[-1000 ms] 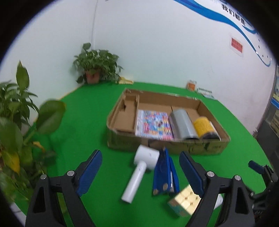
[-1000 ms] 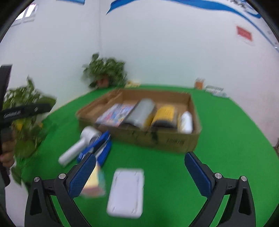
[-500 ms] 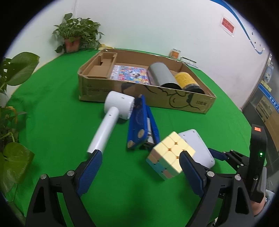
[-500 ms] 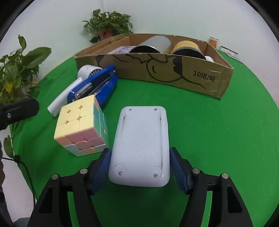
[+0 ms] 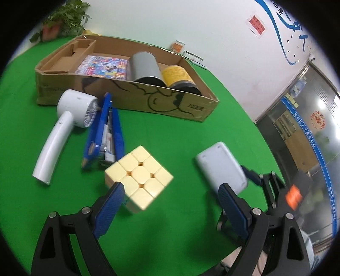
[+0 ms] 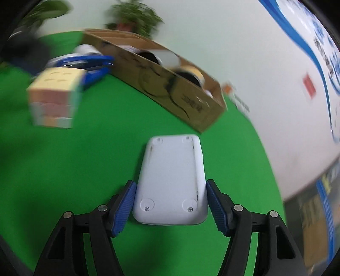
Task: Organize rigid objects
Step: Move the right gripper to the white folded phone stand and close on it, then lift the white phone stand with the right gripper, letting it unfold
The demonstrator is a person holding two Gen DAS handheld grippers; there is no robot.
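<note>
My right gripper (image 6: 171, 207) is shut on a flat white device (image 6: 172, 180), its screwed underside up, held above the green cloth; it also shows in the left wrist view (image 5: 221, 165). My left gripper (image 5: 170, 203) is open and empty, its fingers either side of and just short of a pastel yellow puzzle cube (image 5: 139, 177), also in the right wrist view (image 6: 55, 97). A white handheld fan (image 5: 63, 125) and a blue stapler (image 5: 106, 131) lie left of the cube. A cardboard box (image 5: 131, 102) stands behind them.
The box holds a colourful booklet (image 5: 104, 66), a grey can (image 5: 144, 68) and a yellow-labelled can (image 5: 178, 77). A potted plant (image 5: 63, 19) stands at the far wall. Small items (image 5: 179, 45) lie by the wall. The right gripper's body (image 5: 282, 191) is close on the right.
My right gripper has closed on the white device and lifted and turned it to the right. My left gripper has come closer to the cube.
</note>
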